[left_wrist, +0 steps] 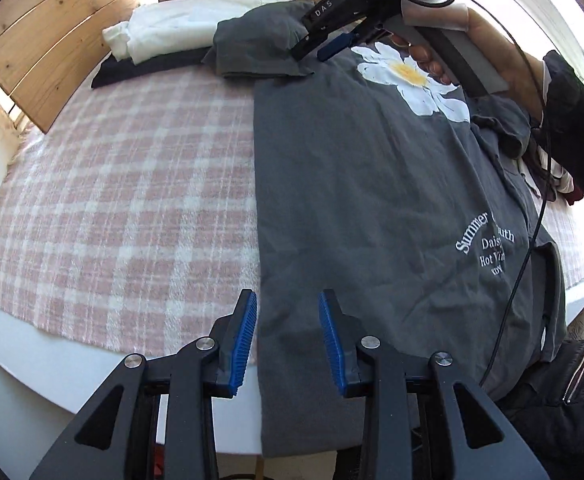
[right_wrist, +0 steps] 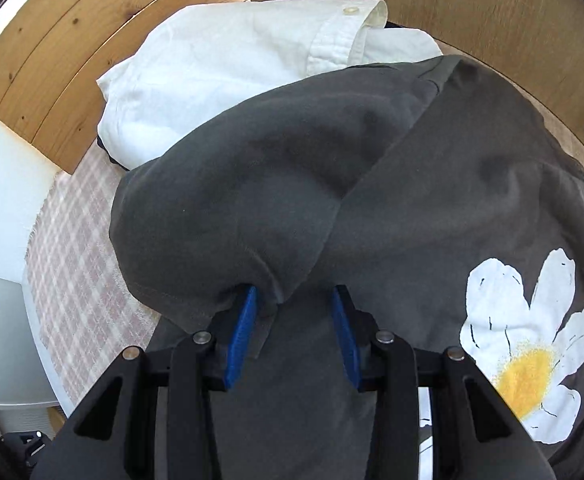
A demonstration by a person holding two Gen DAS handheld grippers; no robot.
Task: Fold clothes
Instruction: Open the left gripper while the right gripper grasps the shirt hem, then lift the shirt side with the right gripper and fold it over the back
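Ribbed blue pads on the left gripper (left_wrist: pixel 288 340) stand spread over the near left edge of one dark grey cotton T-shirt (left_wrist: pixel 351 184), printed with one white daisy (left_wrist: pixel 407 76), lying on a pink-and-white checked woven blanket (left_wrist: pixel 124 200). Far left, one folded white shirt (left_wrist: pixel 172 28) rests on one black garment (left_wrist: pixel 148 67). At right, the right gripper (right_wrist: pixel 293 330) stands parted around the T-shirt's bunched sleeve (right_wrist: pixel 228 216).

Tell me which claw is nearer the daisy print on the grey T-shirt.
Right. The right claw sits open at the folded sleeve, right beside the daisy print. The left claw hangs open over the grey T-shirt hem, far from it.
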